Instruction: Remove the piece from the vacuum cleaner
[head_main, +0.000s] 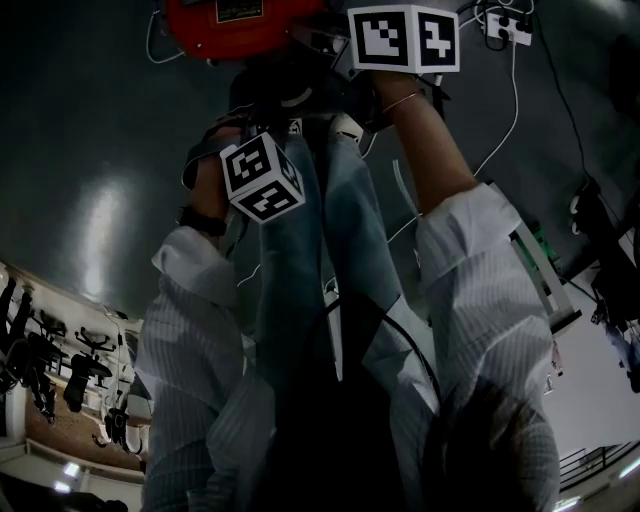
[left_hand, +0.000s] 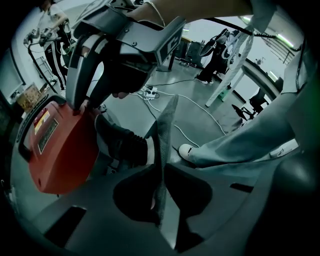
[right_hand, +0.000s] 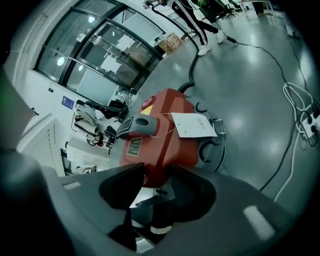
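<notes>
**Reaching in: right gripper open at the vacuum cleaner, no piece off yet.**

The red vacuum cleaner (right_hand: 167, 135) stands on the floor (right_hand: 250, 100), just ahead of the right gripper (right_hand: 156, 167). That gripper's fingers (right_hand: 120, 187) are spread wide, with the body's near edge between their tips; one tip seems to touch the shell. The left gripper (left_hand: 160, 166) points down by the person's legs (head_main: 320, 250). Its fingers are nearly together, pinching a fold of grey cloth (left_hand: 168, 122), seemingly trouser fabric and not a vacuum part. Beyond the right fingers sit the grey handle (right_hand: 136, 125) and a paper tag (right_hand: 194, 125). The likely next move is to free the cloth, steady the body and close the right fingers on the detachable piece, which I cannot pick out.
</notes>
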